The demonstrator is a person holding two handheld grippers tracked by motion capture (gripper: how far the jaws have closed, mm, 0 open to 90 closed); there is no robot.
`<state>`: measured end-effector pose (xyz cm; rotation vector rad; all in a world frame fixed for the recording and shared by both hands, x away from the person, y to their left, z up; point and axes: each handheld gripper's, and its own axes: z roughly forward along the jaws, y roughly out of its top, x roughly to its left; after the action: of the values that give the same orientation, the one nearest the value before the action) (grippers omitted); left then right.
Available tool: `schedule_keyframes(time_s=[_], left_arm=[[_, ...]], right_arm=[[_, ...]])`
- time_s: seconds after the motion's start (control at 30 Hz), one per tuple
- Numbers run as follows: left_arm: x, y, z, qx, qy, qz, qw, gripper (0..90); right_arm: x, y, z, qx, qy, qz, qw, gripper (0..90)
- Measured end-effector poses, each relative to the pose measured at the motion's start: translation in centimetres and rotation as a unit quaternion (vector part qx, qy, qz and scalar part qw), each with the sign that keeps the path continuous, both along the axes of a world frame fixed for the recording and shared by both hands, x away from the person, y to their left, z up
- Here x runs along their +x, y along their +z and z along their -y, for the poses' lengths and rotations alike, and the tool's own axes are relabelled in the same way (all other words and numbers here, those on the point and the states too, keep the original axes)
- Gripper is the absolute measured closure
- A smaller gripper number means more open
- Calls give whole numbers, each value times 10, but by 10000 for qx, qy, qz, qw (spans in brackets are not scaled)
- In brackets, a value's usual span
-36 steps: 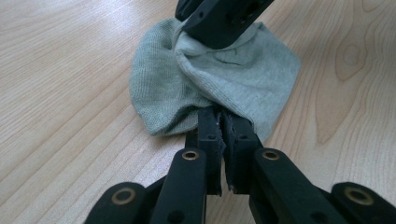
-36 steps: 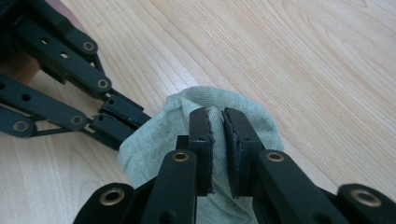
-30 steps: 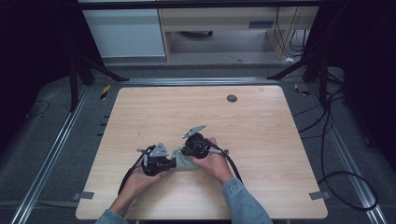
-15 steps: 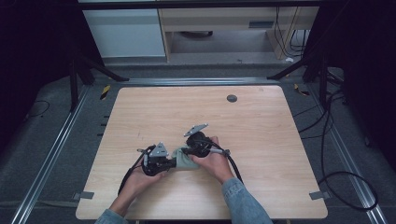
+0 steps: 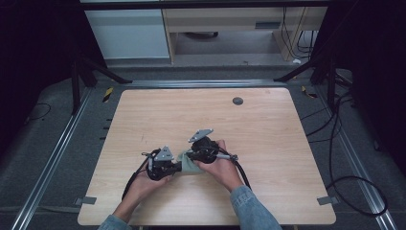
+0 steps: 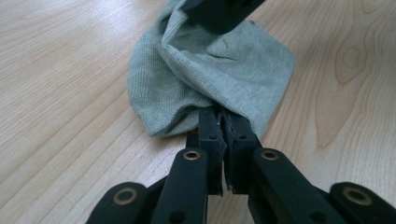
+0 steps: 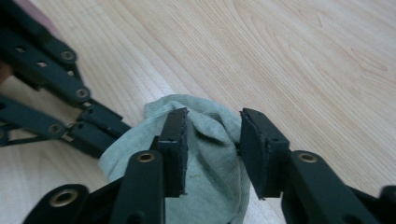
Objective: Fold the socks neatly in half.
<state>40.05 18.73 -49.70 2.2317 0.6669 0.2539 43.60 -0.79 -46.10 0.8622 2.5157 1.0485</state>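
From the high view you mostly get hands: the left gripper (image 5: 178,166) and right gripper (image 5: 191,156) meet at lower centre of the wooden table (image 5: 268,124), with a bit of grey-green cloth (image 5: 187,165) peeking out between them. The left gripper view is way clearer, its jaws are pinched tight on the cloth's (image 6: 205,79) near edge at centre frame, fabric bunching up toward the top. In the right gripper view the jaws sit partly apart, just been closing a bit, straddling a raised fold of cloth (image 7: 210,140) at lower centre; can't tell whether the pads actually press it. The left gripper's (image 7: 100,122) linkage comes in from the left edge there.
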Motion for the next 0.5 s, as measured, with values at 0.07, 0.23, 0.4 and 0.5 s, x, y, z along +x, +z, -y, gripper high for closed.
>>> schedule_keyframes(time_s=[0.07, 0.23, 0.4, 0.5], left_arm=[[0, 0, 0, -21, 4, -27, 10000, 866], [0, -1, 3, -52, -63, -59, 9999, 871], [-2, -1, 14, -61, -206, -80, 9997, 877], [-3, -1, 23, -37, -276, -67, 9996, 878]], right_arm=[[3, -4, 0, -31, -55, -10, 10000, 737], [11, -11, 0, 60, -156, -254, 9995, 890], [9, -8, 7, -122, -260, -307, 9991, 892], [7, -7, 15, -182, -309, -335, 9988, 892]])
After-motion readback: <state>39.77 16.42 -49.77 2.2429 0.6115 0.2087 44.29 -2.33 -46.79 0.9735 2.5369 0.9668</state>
